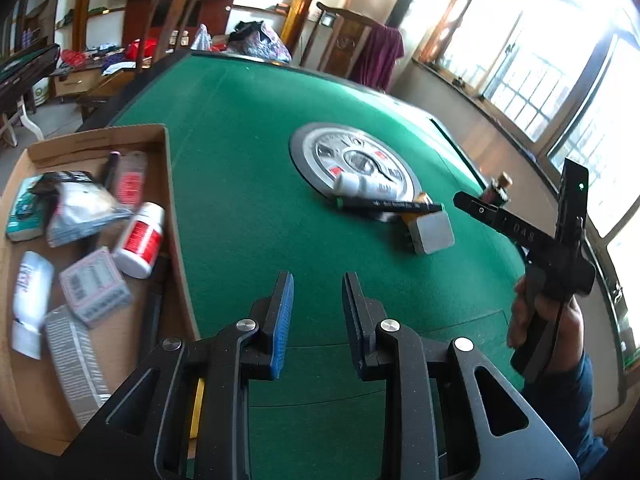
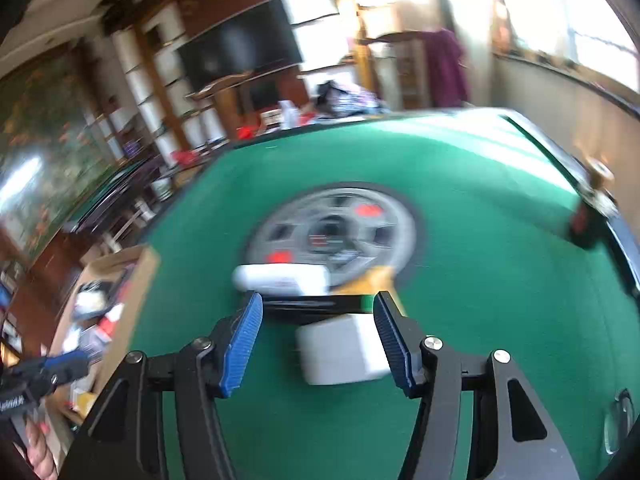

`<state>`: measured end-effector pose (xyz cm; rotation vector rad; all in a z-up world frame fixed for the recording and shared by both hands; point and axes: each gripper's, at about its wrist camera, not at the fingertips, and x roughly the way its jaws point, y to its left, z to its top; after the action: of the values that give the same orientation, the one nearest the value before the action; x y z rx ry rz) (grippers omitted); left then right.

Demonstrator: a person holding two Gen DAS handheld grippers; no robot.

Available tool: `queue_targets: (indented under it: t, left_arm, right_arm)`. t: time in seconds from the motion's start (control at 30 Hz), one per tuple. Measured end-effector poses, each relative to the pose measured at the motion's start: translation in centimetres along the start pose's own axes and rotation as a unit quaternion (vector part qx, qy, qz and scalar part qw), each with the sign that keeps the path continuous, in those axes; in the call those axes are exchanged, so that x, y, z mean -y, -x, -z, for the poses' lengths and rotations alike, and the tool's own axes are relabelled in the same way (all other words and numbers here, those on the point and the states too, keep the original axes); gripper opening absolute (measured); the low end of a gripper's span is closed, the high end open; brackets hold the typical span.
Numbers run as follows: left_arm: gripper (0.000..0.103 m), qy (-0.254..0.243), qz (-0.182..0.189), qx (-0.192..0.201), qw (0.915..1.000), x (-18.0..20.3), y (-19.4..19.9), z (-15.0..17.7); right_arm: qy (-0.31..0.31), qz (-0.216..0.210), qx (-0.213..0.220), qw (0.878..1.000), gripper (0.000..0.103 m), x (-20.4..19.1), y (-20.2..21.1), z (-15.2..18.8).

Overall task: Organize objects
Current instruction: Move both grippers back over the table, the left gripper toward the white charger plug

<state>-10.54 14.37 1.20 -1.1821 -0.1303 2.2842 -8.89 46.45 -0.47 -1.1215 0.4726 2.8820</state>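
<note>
Cardboard box (image 1: 100,136) on your left already holds sorted items; your left gripper (image 1: 316,312) is slightly open, empty. On the green tabletop (image 2: 480,200), centre the white block (image 2: 340,350) between your right gripper's (image 2: 318,340) open fingers (image 2: 242,336) before squeezing.

Left gripper (image 1: 316,322) narrowly parted, right gripper (image 2: 318,342) wider, both empty.

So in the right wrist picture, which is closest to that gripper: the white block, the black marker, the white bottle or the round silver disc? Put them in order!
From the right gripper, nearest first:
1. White block, lying between the open fingers.
2. Black marker, lying crosswise just beyond the block.
3. White bottle, on its side behind the marker, a little left.
4. Round silver disc, in the table's middle, farthest.
</note>
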Motion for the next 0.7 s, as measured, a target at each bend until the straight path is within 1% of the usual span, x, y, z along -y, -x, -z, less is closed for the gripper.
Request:
queue_targets:
  t: [0.07, 0.13, 0.17, 0.2, 0.23, 0.27, 0.3, 0.33, 0.37, 0.4, 0.47, 0.5, 0.57, 0.63, 0.7]
  left_arm:
    - [0.023, -0.003, 0.000, -0.012, 0.9999, 0.5, -1.1, 0.2]
    - [0.023, -0.003, -0.001, -0.022, 0.9998, 0.9, -1.9, 0.2]
    - [0.023, -0.005, -0.001, -0.027, 0.9996, 1.2, -2.3, 0.1]
    - [0.023, -0.006, -0.002, -0.031, 0.9995, 1.4, -2.6, 0.0]
    - [0.023, -0.008, -0.002, -0.034, 0.9994, 1.7, -2.8, 0.0]
    - [0.023, -0.012, -0.003, -0.037, 0.9993, 2.0, -3.1, 0.0]
    - [0.023, -0.015, -0.004, -0.039, 0.9991, 2.3, -3.3, 0.0]
    - [0.023, -0.018, -0.006, -0.042, 0.9990, 2.5, -3.5, -0.1]
    - [0.023, -0.021, -0.008, -0.046, 0.9987, 2.7, -3.7, -0.1]
    - [0.023, -0.022, -0.010, -0.049, 0.9985, 2.9, -4.0, -0.2]
    - [0.023, -0.020, -0.010, -0.053, 0.9983, 3.0, -4.5, -0.4]
    - [0.023, -0.019, -0.009, -0.056, 0.9982, 3.1, -4.7, -0.5]
    - [0.023, -0.015, -0.005, -0.058, 0.9982, 3.2, -5.1, -0.6]
    - [0.023, -0.015, 0.001, -0.061, 0.9980, 3.4, -5.3, -0.6]
    - [0.023, -0.017, 0.003, -0.063, 0.9978, 3.5, -5.6, -0.5]
  right_arm:
    - [-0.025, -0.002, -0.011, 1.000, 0.059, 2.0, -0.6, 0.6]
    - [-0.035, -0.035, -0.026, 0.998, 0.059, 2.7, -1.3, 1.5]
    - [-0.036, -0.059, -0.033, 0.997, 0.059, 2.3, -1.5, 1.8]
    - [-0.035, -0.095, -0.044, 0.994, 0.059, 1.9, -1.7, 2.1]
    - [-0.036, -0.143, -0.057, 0.987, 0.062, 1.5, -1.7, 2.2]
    - [-0.039, -0.192, -0.064, 0.979, 0.062, 1.3, -1.6, 2.2]
    - [-0.049, -0.250, -0.071, 0.964, 0.062, 1.3, -1.5, 2.1]
    - [-0.059, -0.283, -0.072, 0.954, 0.062, 1.5, -1.4, 2.0]
    - [-0.065, -0.288, -0.065, 0.953, 0.062, 1.9, -1.1, 1.8]
    - [-0.067, -0.271, -0.058, 0.958, 0.063, 2.4, -1.0, 1.6]
    - [-0.075, -0.211, -0.044, 0.974, 0.063, 3.5, -0.9, 1.5]
    - [-0.083, -0.198, -0.044, 0.976, 0.064, 3.9, -1.1, 1.5]
    - [-0.084, -0.200, -0.052, 0.975, 0.064, 3.8, -1.6, 1.6]
    - [-0.071, -0.181, -0.046, 0.980, 0.064, 3.4, -2.1, 1.3]
    - [-0.068, -0.183, -0.050, 0.979, 0.065, 3.0, -3.2, 0.8]
